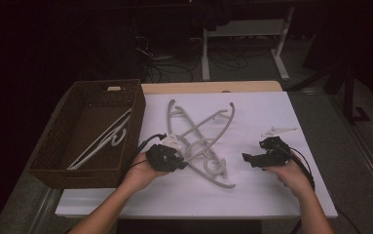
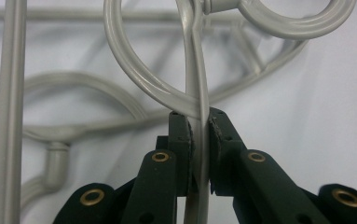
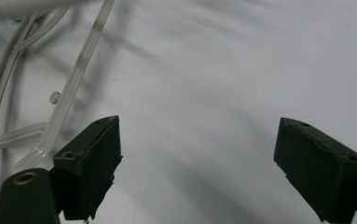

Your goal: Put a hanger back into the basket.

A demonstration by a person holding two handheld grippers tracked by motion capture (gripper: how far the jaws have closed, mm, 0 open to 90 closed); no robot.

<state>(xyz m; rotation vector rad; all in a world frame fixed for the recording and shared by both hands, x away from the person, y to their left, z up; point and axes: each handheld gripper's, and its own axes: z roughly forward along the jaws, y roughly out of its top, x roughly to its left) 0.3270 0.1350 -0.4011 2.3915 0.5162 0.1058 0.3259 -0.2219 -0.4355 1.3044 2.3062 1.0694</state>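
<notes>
Two grey plastic hangers [image 1: 201, 131] lie crossed on the white table top [image 1: 262, 195]. My left gripper [image 1: 183, 159] sits at their near left end, shut on a thin bar of one grey hanger [image 2: 197, 70]. In the left gripper view my left gripper [image 2: 199, 119] has both pads pressed on that bar, just below a hook loop. My right gripper [image 1: 253, 150] hovers to the right of the hangers, open. In the right gripper view my right gripper [image 3: 197, 140] has nothing between its jaws, and hanger bars [image 3: 73, 93] lie off to the left.
A brown wicker basket [image 1: 136, 114] stands at the table's left side, with white hangers [image 1: 103, 139] lying inside it. Bare white surface lies to the right and along the front edge. Beyond the table are dark floor, cables and desk legs.
</notes>
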